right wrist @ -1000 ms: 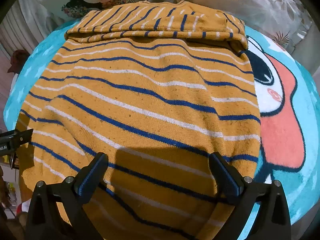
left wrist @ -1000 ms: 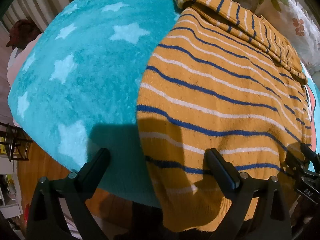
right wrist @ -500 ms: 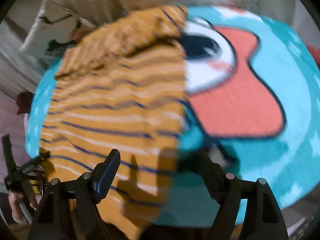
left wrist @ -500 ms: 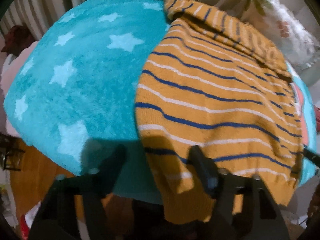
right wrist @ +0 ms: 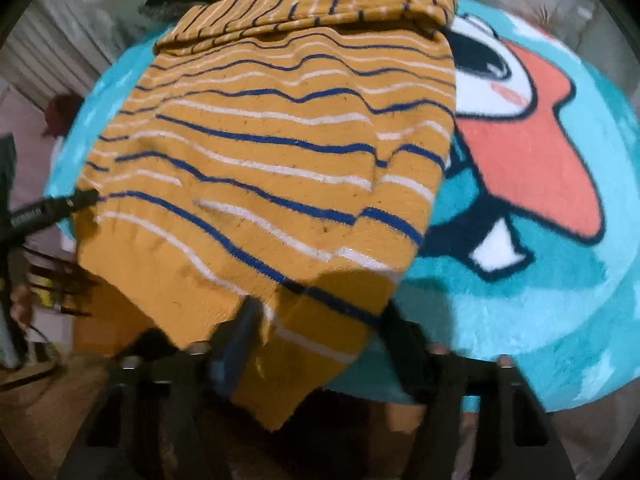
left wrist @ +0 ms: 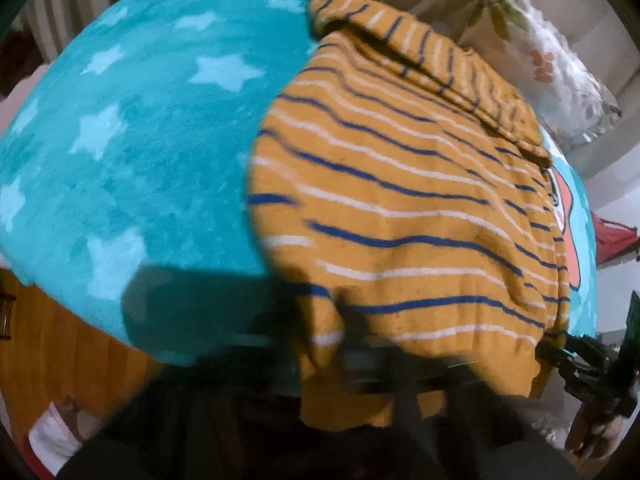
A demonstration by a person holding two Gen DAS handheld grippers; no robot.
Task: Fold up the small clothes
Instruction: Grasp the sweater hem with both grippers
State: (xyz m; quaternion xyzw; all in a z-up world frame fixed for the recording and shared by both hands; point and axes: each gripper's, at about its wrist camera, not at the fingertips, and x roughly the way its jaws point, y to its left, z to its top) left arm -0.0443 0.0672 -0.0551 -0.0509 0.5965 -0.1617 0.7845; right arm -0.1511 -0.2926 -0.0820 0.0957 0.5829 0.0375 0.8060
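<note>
A mustard sweater (left wrist: 400,208) with blue and white stripes lies flat on a turquoise blanket (left wrist: 140,152), its far end folded over. My left gripper (left wrist: 324,320), dark and blurred, is shut on the near left corner of the hem, and the cloth bunches there. In the right wrist view its black finger (right wrist: 52,208) reaches the sweater's (right wrist: 280,152) left edge. My right gripper (right wrist: 324,320) straddles the near right corner of the hem. Its jaws are closing, with the cloth between the fingers and a gap still showing. It also appears as the right gripper (left wrist: 560,354) in the left wrist view.
The blanket carries white stars on the left and a cartoon face with an orange beak (right wrist: 532,152) on the right. Floral pillows (left wrist: 560,72) lie behind the sweater. The bed's near edge drops to an orange-brown floor (left wrist: 60,352). A hand (left wrist: 592,436) holds the right tool.
The left jaws came together on the hem's left corner. The right gripper slid right to the hem's right corner and its jaws narrowed. The near hem has risen and wrinkled.
</note>
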